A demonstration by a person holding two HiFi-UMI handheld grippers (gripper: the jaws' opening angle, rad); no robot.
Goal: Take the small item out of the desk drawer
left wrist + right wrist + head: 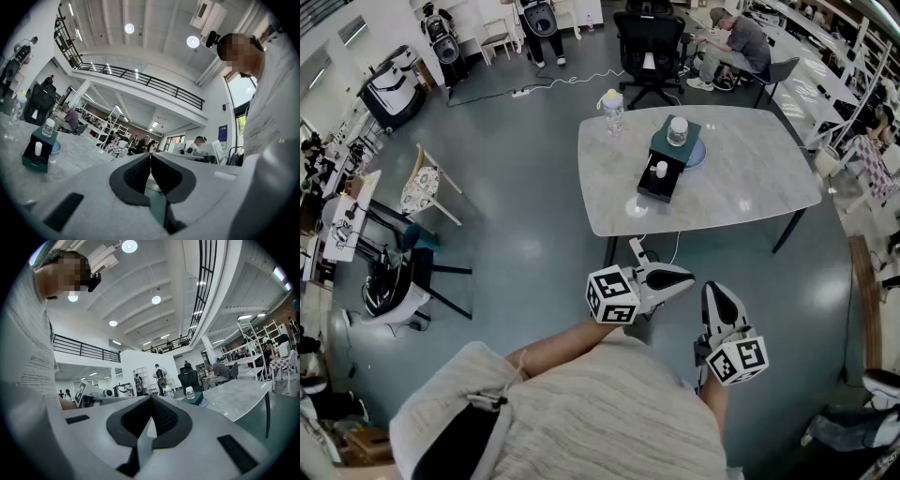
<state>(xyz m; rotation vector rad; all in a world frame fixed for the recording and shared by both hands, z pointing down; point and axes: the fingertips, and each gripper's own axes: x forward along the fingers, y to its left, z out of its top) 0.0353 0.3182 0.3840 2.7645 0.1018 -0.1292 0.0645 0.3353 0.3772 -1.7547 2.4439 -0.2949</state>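
The person stands in front of the marble table (750, 187), a little away from its near edge, and holds both grippers in the air before the body. The left gripper (682, 276) has its jaws pressed together with nothing between them, and the right gripper (713, 291) is clenched in the same way, also empty. Both are well apart from the small desk drawer unit (664, 147) that stands near the middle of the table. Its drawer (656, 194) is pulled out toward the person, and the small white item (661, 170) stands upright inside it; it looks like a short cylinder, but from here I cannot tell exactly what it is. On top of the unit stands a clear jar (678, 130) with a white lid, and a blue dish (701, 155) lies just beside the unit. A plastic bottle (613, 111) stands at the far left corner of the table, and a black office chair (649, 47) is behind it.
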